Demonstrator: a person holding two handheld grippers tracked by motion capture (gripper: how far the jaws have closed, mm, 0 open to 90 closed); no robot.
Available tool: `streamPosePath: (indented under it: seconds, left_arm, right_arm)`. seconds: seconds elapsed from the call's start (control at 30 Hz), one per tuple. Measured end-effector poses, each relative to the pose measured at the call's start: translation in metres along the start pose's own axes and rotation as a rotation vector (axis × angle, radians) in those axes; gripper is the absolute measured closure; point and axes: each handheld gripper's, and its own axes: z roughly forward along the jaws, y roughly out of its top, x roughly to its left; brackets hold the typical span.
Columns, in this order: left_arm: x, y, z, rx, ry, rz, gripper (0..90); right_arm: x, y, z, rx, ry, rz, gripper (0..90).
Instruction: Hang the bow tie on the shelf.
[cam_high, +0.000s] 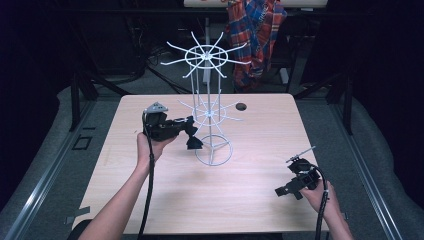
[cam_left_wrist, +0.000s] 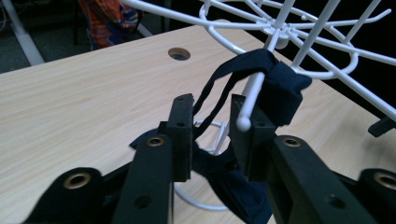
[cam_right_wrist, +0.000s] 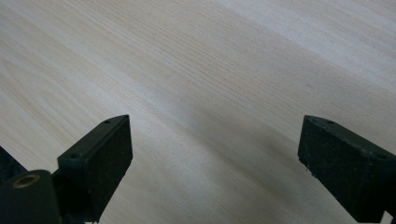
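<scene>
On the near-left arm of the white wire rack (cam_left_wrist: 299, 44) hangs a soft, light, floppy dark cloth (cam_left_wrist: 275, 88); the left gripper (cam_left_wrist: 212, 128), slightly open, holds nothing, so pinch its thick fold.

A pale wooden table (cam_high: 150, 200) with a fine straight grain fills the middle of the high view, its corners rounded. A round cable hole (cam_high: 241, 106) sits near the far edge of the top, and it shows again in the left gripper view (cam_left_wrist: 179, 53). Behind the table, a red, blue and white plaid shirt (cam_high: 255, 35) hangs over a chair in the dark background. Grey carpeted floor (cam_high: 55, 130) surrounds the table, and a metal rail (cam_high: 45, 182) runs along the floor at the left. Dark cables (cam_high: 150, 67) lie on the floor beyond the far edge.
</scene>
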Motion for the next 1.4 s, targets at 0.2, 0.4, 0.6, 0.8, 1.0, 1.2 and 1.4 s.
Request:
streamPosePath:
  seconds: [0.2,0.4,0.6,0.8,1.0,1.2,1.4]
  left_arm:
    - [0.004,0.0,-0.004,0.044,0.019,-0.007,48.8]
    - [0.006,-0.001,-0.018,0.063,0.079,0.011,39.4]
    - [0.009,-0.007,-0.038,0.086,0.119,0.012,28.6]
    - [0.008,-0.016,-0.054,0.182,0.171,0.048,18.9]
    - [0.005,-0.027,-0.063,0.27,0.234,0.063,13.3]
    - [0.002,-0.039,-0.069,0.326,0.273,0.076,5.5]
    - [0.001,-0.052,-0.073,0.39,0.29,0.07,1.0]
  right_arm:
    - [0.0,0.0,0.0,0.0,-0.001,-0.001,9.6]
    - [-0.001,0.0,-0.001,0.004,-0.019,-0.009,9.3]
    - [0.0,0.0,0.0,-0.007,-0.009,0.005,9.3]
    - [0.0,0.0,0.001,-0.021,-0.003,0.007,9.3]
    - [0.0,0.001,0.0,0.0,0.003,-0.008,9.3]
    - [0.0,0.001,0.0,-0.001,0.003,-0.007,9.3]
    - [0.0,0.001,-0.001,0.016,-0.008,-0.018,9.3]
